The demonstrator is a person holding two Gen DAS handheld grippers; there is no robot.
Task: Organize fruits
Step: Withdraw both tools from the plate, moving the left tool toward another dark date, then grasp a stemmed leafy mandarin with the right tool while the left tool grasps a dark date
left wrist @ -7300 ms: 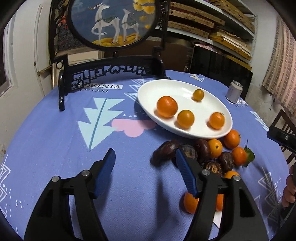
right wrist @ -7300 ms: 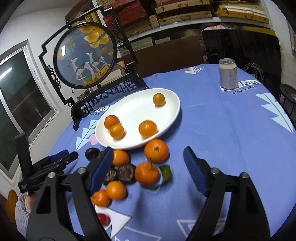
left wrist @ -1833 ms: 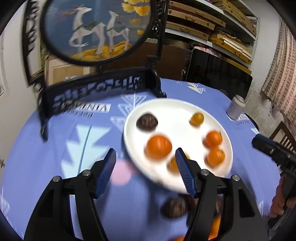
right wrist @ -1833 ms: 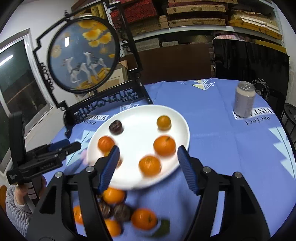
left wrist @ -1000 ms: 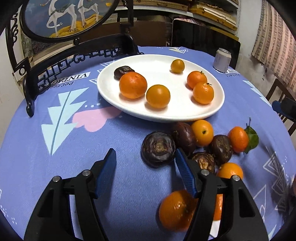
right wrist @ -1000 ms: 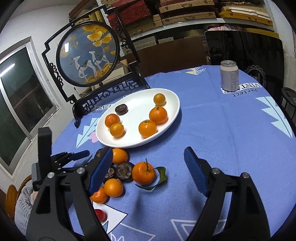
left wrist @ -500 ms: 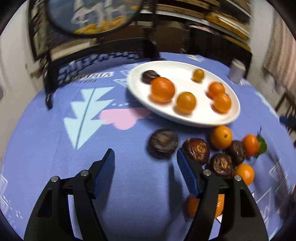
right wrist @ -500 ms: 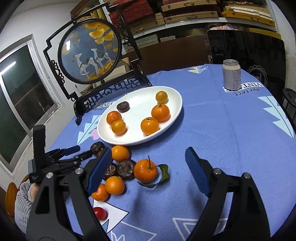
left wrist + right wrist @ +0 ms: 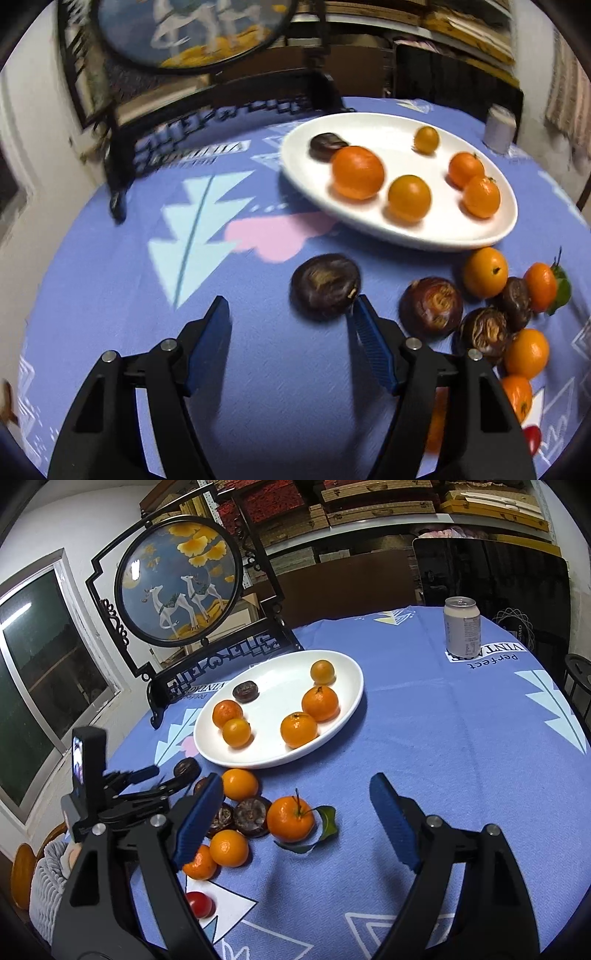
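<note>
A white plate on the blue tablecloth holds several oranges and one dark passion fruit. In front of it lie loose oranges and dark passion fruits. My left gripper is open, low over the cloth; its right fingertip touches the nearest dark passion fruit, which lies just ahead. My right gripper is open and empty, hovering above a leafy orange.
A black-framed round deer screen stands behind the plate. A drink can stands at the far right. A small red fruit lies near the table's front. Bare cloth lies to the right of the fruit pile.
My left gripper has moved closer to the nearest dark passion fruit, now at its right fingertip. The right gripper has barely moved.
</note>
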